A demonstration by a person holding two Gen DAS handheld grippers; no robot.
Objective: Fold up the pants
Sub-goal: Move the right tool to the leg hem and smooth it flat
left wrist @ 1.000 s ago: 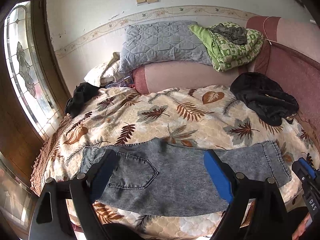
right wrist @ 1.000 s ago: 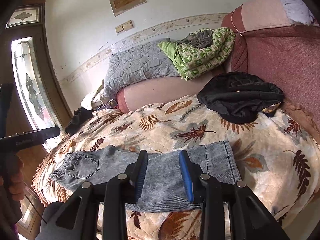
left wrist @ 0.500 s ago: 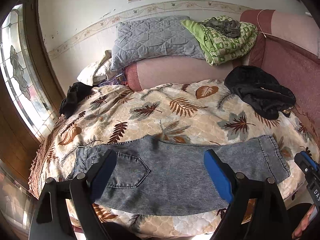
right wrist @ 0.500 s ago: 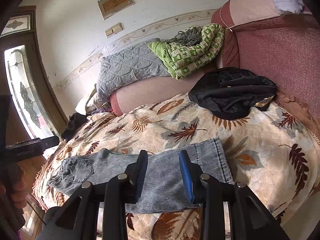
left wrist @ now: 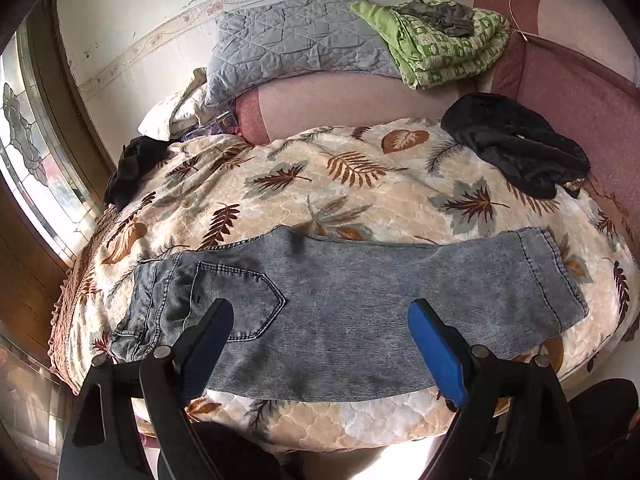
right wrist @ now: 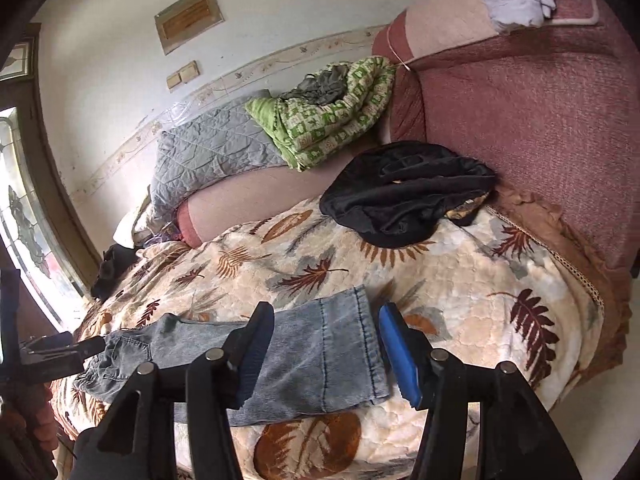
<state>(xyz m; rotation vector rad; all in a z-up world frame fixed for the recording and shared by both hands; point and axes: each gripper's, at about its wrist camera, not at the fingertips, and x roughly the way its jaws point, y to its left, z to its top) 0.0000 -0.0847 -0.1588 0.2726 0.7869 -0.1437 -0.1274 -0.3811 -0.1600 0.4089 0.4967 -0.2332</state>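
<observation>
Since a second ago my right claw [right wrist: 326,344] has been spreading its jaws, from a narrow gap to a much wider one, and it has slid toward the hem end of the jeans [right wrist: 304,356], so that the cuff now shows between the two blue pads where before the mid-leg did. Nothing is pinched there: the pads stand apart above the denim and press on nothing. My left claw [left wrist: 320,334] has sunk closer to the bed, so the jeans [left wrist: 360,304] fill more of its view than they did; its jaws stay as wide as they were, gaping with nothing held. The jeans lie flat, folded lengthwise with one leg on the other, across the near edge of the leaf-patterned blanket [left wrist: 360,184], waistband to the left and cuff to the right. From my left claw, the back pocket sits just beyond the left pad and the leg runs past the right pad to the hem. From my right claw, the stitched hem lies just inside the right pad, and the waist trails off to the left, where my other claw's black tip [right wrist: 60,350] hovers beside it. A black garment [right wrist: 404,196] lies well apart on the far side of the blanket.
</observation>
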